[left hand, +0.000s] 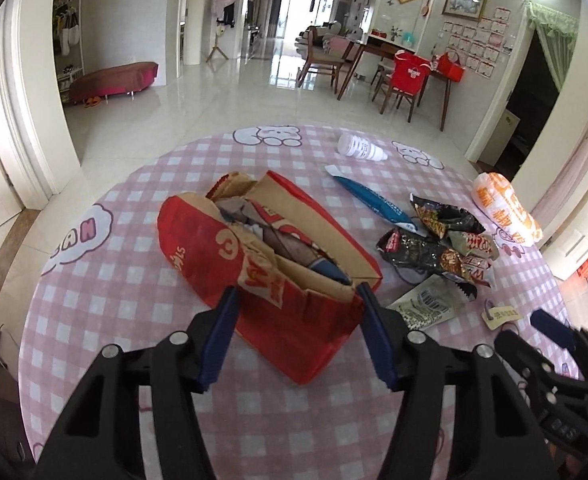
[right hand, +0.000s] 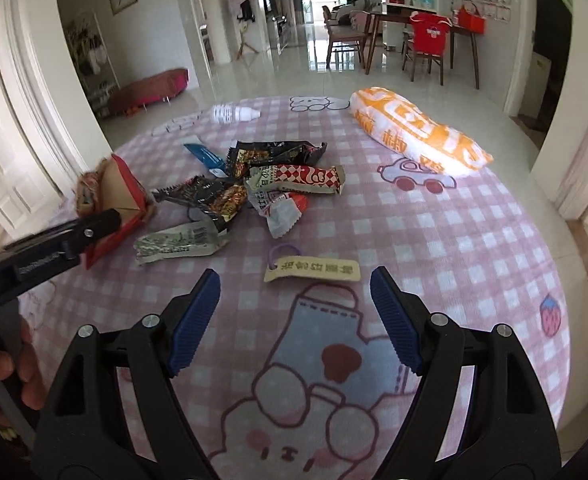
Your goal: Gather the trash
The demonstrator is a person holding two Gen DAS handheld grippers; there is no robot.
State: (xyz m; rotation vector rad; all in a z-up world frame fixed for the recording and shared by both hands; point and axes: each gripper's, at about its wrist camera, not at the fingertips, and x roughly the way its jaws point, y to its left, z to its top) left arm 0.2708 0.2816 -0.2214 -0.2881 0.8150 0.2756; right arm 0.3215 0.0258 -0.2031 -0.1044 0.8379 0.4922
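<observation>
The red paper bag (left hand: pixel 269 276), already stuffed with scraps, lies on its side left of the worktop's (left hand: pixel 113 304) middle, its torn near corner between the blades of the left tool (left hand: pixel 298 300), which straddle it without visibly pressing; a pinch on that ripped edge could tear it further or spill the contents. The loose wrappers (right hand: pixel 245 188) sit just right of the bag, the cardboard tag (right hand: pixel 314 272) ahead of the released, empty right tool (right hand: pixel 294 284). Bare cloth lies toward the near and right edges, though the tools crowd each other.
</observation>
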